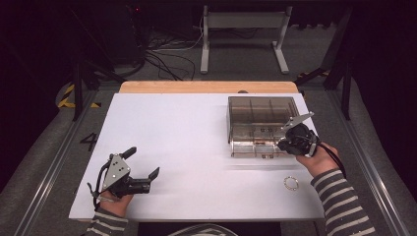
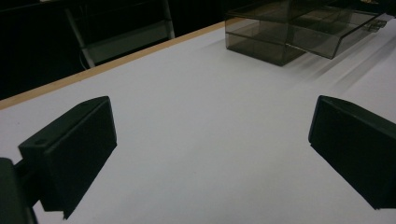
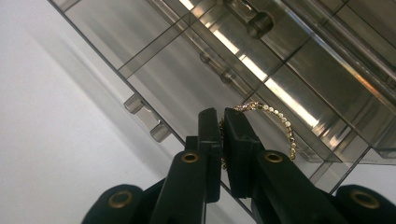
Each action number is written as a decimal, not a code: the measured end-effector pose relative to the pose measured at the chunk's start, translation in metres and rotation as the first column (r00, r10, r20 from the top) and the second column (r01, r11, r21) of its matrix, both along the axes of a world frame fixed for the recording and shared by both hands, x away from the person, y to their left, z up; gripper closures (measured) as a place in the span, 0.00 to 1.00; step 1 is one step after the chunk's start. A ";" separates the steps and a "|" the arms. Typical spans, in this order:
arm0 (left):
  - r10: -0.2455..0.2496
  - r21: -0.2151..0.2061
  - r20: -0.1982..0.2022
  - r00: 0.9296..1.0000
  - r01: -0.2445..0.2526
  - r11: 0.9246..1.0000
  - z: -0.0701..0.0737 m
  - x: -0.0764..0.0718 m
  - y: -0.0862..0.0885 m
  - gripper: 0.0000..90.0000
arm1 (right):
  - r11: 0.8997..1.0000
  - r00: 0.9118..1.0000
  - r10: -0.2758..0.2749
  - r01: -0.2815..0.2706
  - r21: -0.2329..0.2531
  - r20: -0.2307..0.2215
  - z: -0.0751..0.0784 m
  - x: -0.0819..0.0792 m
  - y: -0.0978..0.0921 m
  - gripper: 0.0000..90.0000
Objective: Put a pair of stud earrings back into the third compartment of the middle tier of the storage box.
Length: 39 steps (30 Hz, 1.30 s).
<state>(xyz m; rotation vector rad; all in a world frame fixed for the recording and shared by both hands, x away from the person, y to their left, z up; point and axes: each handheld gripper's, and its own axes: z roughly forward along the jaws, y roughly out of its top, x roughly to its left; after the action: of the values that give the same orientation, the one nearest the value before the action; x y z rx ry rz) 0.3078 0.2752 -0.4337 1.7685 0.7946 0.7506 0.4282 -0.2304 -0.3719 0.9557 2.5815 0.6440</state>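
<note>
1. While the right gripper (image 3: 222,122) hangs over the near edge of the smoky transparent plastic compartment box (image 1: 260,115), its fingers (image 3: 238,140) are clamped together on a thin gold beaded chain bracelet (image 3: 275,116).
2. Bracelet: pinched between the two black fingers, the free part loops out to one side of them, above the box's clear top near its front wall. Whether the loop touches the plastic, cannot tell.
3. Box: sits at the far right of the white rectangular surface (image 1: 187,132), divided into several compartments; small latch tabs (image 3: 144,116) project from its front wall.
4. Second beaded ring-shaped bracelet (image 1: 291,183) lies flat on the surface, near the right forearm in its striped sleeve (image 1: 342,201), apart from the box.
5. Left gripper (image 1: 142,162): held low over the near left part of the surface, well apart from the box; fingers (image 2: 74,149) spread wide, nothing between them.
</note>
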 end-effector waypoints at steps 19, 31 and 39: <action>-0.001 -0.002 -0.005 1.000 0.001 1.000 0.000 0.000 0.000 0.02 | 1.000 0.999 -0.024 0.023 -0.010 -0.037 -0.008 0.010 -0.004 0.95; -0.002 -0.002 -0.004 1.000 0.002 1.000 0.000 0.000 0.000 0.02 | 0.999 0.997 -0.037 0.036 -0.008 -0.063 -0.014 0.014 -0.006 0.95; -0.003 -0.001 -0.004 1.000 0.003 1.000 0.000 0.000 0.000 0.02 | 0.999 0.997 -0.036 0.035 -0.007 -0.070 -0.015 0.015 -0.006 0.95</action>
<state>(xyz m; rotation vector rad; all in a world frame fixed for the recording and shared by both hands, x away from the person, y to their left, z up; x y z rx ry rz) 0.3082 0.2751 -0.4339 1.7700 0.7953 0.7446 0.4432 -0.2360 -0.3868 1.0378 2.6194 0.6034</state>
